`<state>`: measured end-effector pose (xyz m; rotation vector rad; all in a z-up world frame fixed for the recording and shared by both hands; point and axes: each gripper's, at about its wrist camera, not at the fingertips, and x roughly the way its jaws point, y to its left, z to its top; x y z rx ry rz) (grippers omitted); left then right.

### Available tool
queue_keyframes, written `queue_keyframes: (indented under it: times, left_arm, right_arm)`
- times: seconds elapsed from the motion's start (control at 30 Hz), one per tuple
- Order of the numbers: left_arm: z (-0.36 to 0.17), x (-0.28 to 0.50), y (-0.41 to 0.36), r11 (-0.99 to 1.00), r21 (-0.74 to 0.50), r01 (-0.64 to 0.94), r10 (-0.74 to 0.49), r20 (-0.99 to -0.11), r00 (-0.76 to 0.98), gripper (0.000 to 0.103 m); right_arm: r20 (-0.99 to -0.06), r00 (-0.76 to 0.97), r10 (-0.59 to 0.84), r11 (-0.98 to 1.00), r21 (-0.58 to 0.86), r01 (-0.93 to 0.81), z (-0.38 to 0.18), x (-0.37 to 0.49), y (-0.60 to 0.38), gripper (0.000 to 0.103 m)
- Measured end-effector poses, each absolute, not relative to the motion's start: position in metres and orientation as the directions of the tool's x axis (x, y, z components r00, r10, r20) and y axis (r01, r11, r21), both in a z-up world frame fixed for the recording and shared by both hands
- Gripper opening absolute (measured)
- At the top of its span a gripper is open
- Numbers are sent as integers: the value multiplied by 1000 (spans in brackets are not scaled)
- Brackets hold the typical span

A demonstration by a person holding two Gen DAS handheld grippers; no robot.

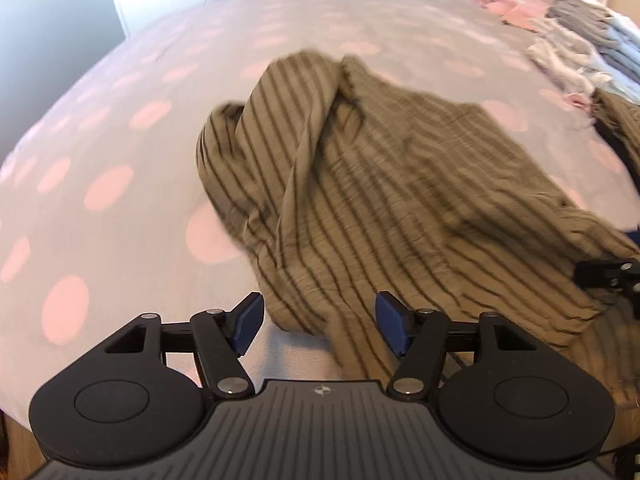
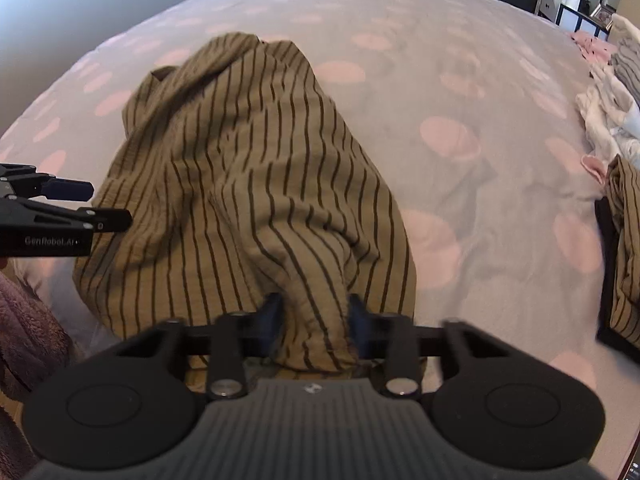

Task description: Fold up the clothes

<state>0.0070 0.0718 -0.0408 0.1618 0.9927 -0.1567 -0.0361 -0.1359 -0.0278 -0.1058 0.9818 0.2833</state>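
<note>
- Pinching a bunched fold at the near edge of the striped olive garment [image 2: 248,168], the right gripper [image 2: 314,322] has its blue pads closed against the cloth from both sides.
- From that pinch the garment rises into a ridge and spreads away over the bed cover [image 2: 460,80], ending in a crumpled mound at its far end.
- The left gripper [image 1: 319,326] stands with its fingers wide apart and nothing between the pads; the garment's near edge lies just ahead of the gap, and a tongue of cloth runs down between the two fingers without being clamped.
- In the right wrist view the left gripper enters from the left edge, just beside the garment's left flank; whether it touches the cloth cannot be told.
- In the left wrist view the right gripper shows only as a black linkage at the right edge, against the garment's corner.
- The garment is blurred in the left wrist view.
- The bed cover is grey with pale pink dots and carries everything else.
- A second striped olive piece [image 2: 626,240] lies on something dark at the right edge, well apart from the garment.
- Beyond it sits a pile of pale and grey clothes [image 1: 584,44], with pink clothes [image 1: 508,4] farther back.
- A purple fleecy cloth [image 2: 28,332] lies at the lower left.
- No containers show clearly.
</note>
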Motion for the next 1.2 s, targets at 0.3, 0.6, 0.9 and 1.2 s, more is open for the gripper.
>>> queue_keyframes:
  times: [0.3,0.6,0.9,1.2]
  left_arm:
    - [-38,1,57,931,6,364,-191,-843,503,7]
    - [-6,-43,-18,721,-85,688,-480,-777,407,6]
    - [1,-59,-38,638,-89,765,-545,-754,367,32]
    - [11,-37,-11,794,-83,602,-452,-744,492,48]
  right_arm:
    - [-807,588,46,956,-135,-260,-16,-42,-141,8]
    - [-709,671,-217,935,-347,-65,15,-34,-185,7]
    - [-713,653,-254,940,-341,-7,17,-39,-214,15]
    - [-675,736,-43,964,-222,-147,33,-46,-187,40]
